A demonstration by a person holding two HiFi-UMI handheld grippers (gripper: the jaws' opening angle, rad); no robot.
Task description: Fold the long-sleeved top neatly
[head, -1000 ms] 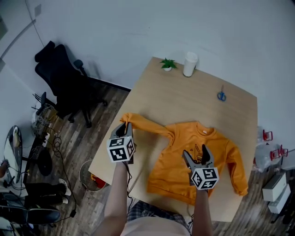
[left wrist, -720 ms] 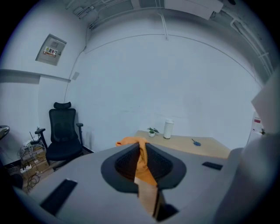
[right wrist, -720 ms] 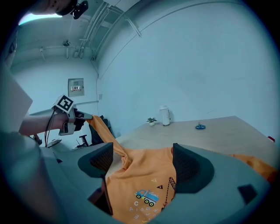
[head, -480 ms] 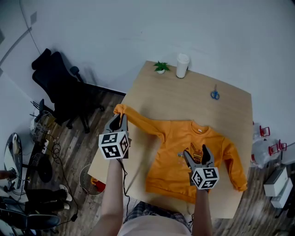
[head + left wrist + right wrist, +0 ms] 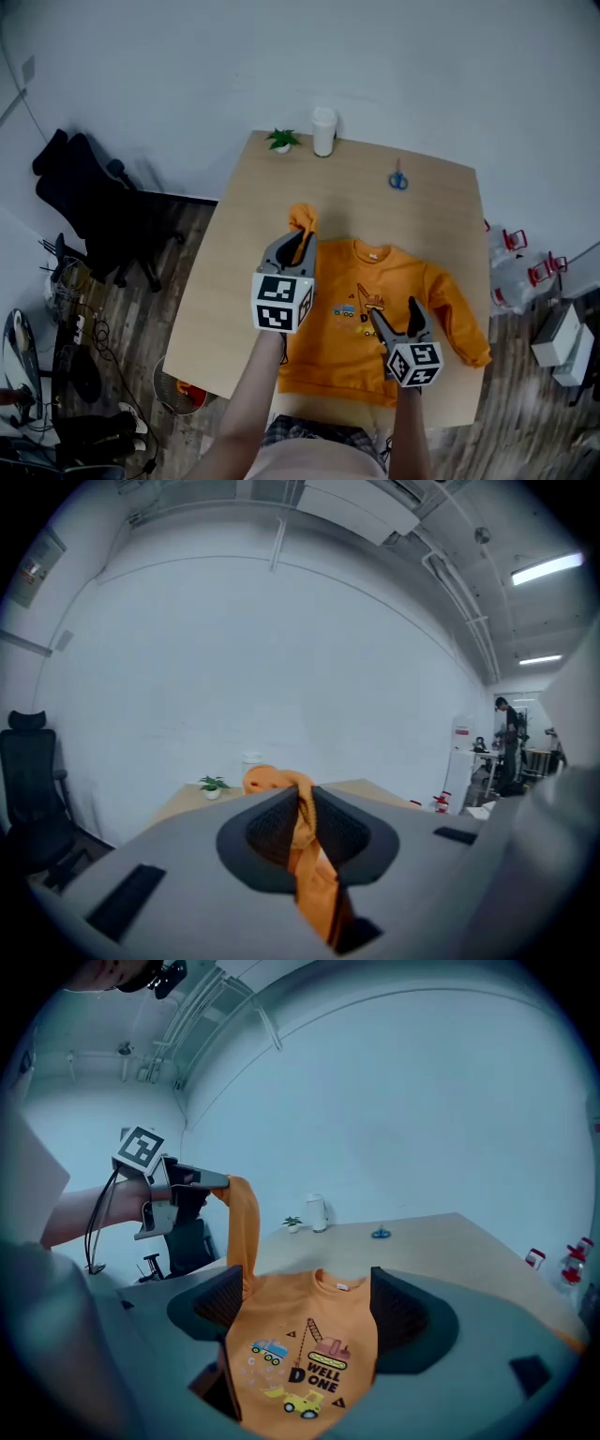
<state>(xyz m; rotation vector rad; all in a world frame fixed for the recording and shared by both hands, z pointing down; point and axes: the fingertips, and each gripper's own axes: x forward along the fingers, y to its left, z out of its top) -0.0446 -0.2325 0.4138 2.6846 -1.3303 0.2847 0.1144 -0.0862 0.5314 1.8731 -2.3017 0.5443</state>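
**A:** Jaws of left gripper [image 5: 300, 242] pinch the sleeve [image 5: 302, 217], raised at eleven o'clock of the top [image 5: 333, 352] lying on the table [image 5: 242, 234]; right gripper [image 5: 394, 310] spread, empty.
**B:** Sleeve fold seemingly in hand; next, lay sleeve across toward three o'clock.

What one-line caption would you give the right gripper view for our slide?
Left gripper holds the sleeve of the orange top raised; the open right gripper frames its printed front.
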